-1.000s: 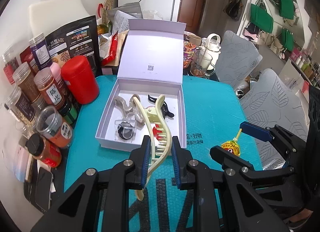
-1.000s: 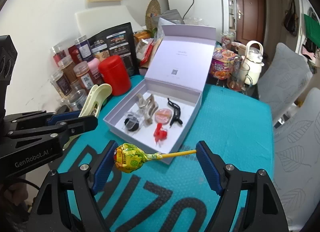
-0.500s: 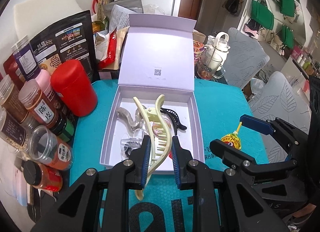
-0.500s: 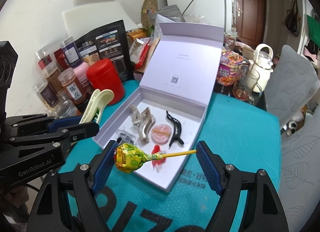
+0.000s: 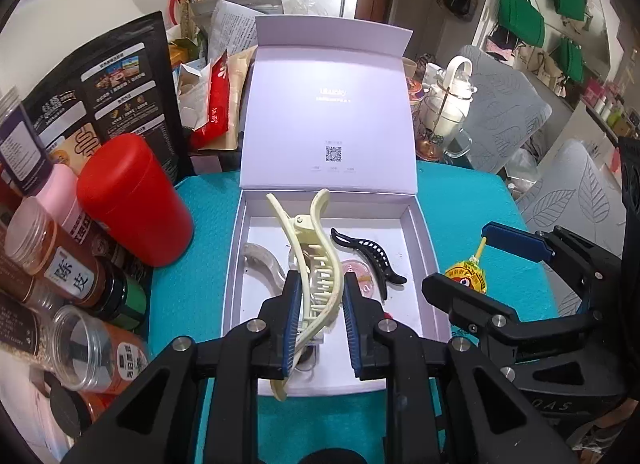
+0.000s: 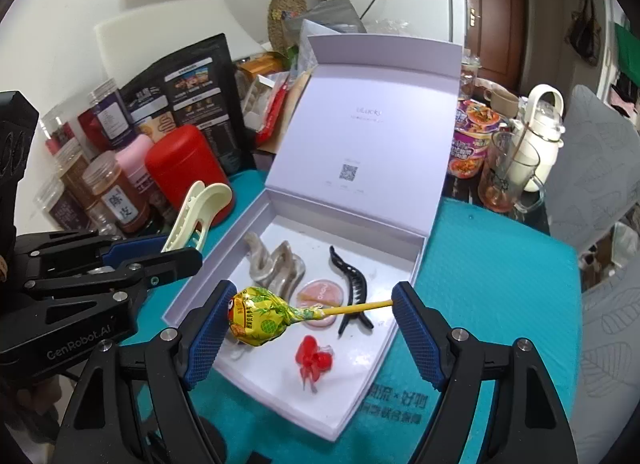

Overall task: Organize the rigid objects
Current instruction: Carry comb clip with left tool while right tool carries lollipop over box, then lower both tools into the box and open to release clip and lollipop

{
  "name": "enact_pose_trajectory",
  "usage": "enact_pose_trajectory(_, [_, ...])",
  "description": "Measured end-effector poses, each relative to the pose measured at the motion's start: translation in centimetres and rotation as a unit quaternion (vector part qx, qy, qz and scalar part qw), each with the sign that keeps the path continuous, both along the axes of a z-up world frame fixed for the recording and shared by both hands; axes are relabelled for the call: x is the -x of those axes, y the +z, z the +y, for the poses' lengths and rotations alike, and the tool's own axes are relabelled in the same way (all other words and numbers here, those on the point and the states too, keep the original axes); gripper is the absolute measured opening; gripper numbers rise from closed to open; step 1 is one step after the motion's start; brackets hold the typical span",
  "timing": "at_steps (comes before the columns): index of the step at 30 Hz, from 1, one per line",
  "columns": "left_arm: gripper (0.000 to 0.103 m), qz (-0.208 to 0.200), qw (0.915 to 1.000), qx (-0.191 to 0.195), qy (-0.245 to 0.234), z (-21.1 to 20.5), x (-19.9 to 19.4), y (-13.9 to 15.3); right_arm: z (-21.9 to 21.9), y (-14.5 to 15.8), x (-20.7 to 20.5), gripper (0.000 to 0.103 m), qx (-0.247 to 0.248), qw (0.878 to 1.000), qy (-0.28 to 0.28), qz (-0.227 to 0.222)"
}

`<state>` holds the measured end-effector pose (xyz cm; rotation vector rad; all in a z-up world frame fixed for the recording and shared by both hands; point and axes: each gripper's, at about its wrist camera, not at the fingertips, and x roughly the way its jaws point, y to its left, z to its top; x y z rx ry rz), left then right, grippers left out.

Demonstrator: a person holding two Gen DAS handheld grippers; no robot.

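left gripper clamps cream hair claw lengthwise, above the white box's near-left corner. right gripper spans wide, pinching lollipop end to end, crosswise above the box's near edge.

Cream claw clip, long and curved, teeth showing, pinched upright at centre frame over the open white box. Yellow-wrapped lollipop spanning level across lower centre, head left, stick right, above the box. Inside: black clip, grey clip, pink disc, red clip.
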<state>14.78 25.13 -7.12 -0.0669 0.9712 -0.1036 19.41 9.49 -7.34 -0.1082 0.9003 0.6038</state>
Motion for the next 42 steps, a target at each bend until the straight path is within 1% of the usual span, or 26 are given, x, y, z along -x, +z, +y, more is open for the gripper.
enact_pose_trajectory(7, [0.020, 0.011, 0.9998, -0.007, -0.017, 0.4, -2.2, -1.9, 0.8, -1.9, -2.1, 0.080, 0.008, 1.000, -0.011, 0.005])
enact_pose_trajectory(17, [0.020, 0.013, 0.9989, -0.021, -0.039, 0.8, -5.7, -4.4, 1.9, -4.6, -5.2, 0.080, 0.017, 1.000, -0.014, 0.016])
enact_pose_trajectory(27, [0.020, 0.026, 0.9973, -0.026, -0.063, 0.6, -8.0, -6.5, 2.5, -7.0, -7.7, 0.080, 0.018, 0.999, -0.012, 0.027])
enact_pose_trajectory(31, [0.020, 0.050, 0.9961, -0.009, -0.072, 0.9, -9.0, -7.3, 2.8, -8.0, -8.5, 0.080, 0.020, 0.999, -0.004, 0.033])
enact_pose_trajectory(35, [0.020, 0.053, 0.9950, -0.029, -0.080, 0.8, -9.6, -7.8, 3.3, -8.8, -9.1, 0.080, 0.018, 0.999, 0.008, 0.038])
enact_pose_trajectory(42, [0.020, 0.083, 0.9919, -0.034, -0.089, 1.1, -10.4, -9.1, 4.1, -9.9, -9.7, 0.080, 0.022, 0.998, 0.033, 0.043])
